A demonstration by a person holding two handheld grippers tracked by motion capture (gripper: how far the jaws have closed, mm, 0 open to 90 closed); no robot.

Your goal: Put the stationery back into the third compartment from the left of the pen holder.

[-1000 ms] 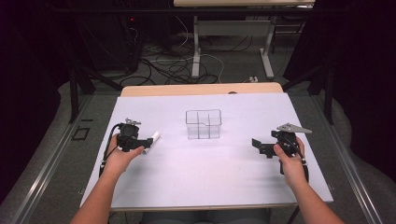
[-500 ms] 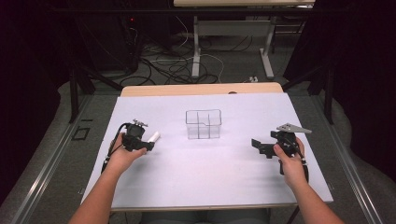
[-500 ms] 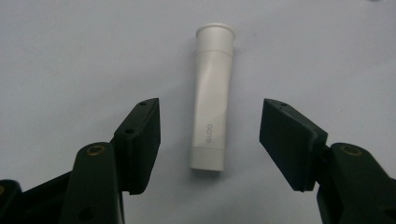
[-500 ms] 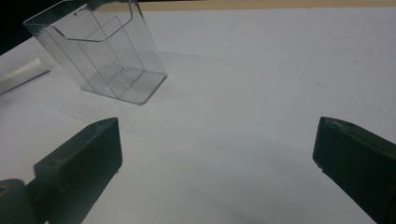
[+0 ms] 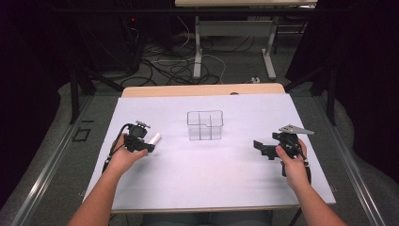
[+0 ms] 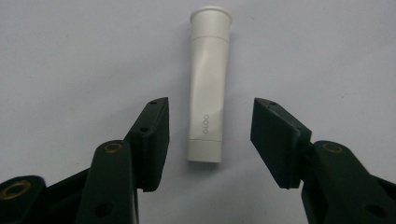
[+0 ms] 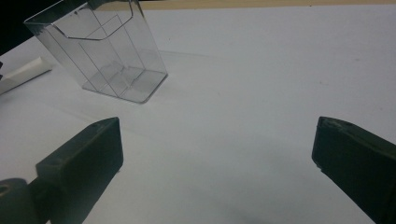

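A white tube [image 6: 208, 84] lies flat on the white table, its flared cap end pointing away from my left gripper [image 6: 210, 140]. That gripper is open, its jaws standing on either side of the tube's flat tail end without touching it. From the high view the tube [image 5: 155, 139] pokes out just right of the left gripper [image 5: 146, 143]. A clear plastic divided box [image 5: 204, 125] stands upright at the table's middle. My right gripper [image 5: 259, 147] hovers open at the right side, nothing between its jaws; the box [image 7: 100, 51] sits far ahead of it to the left.
The white table top [image 5: 211, 179] spreads wide between both hands. A wooden strip [image 5: 202, 90] edges its far side. Beyond it are cables [image 5: 179, 66] on the floor and table legs [image 5: 197, 47].
My left gripper has moved right and slightly forward toward the tube, bringing its jaws around the tube's tail end. The right gripper has stayed put.
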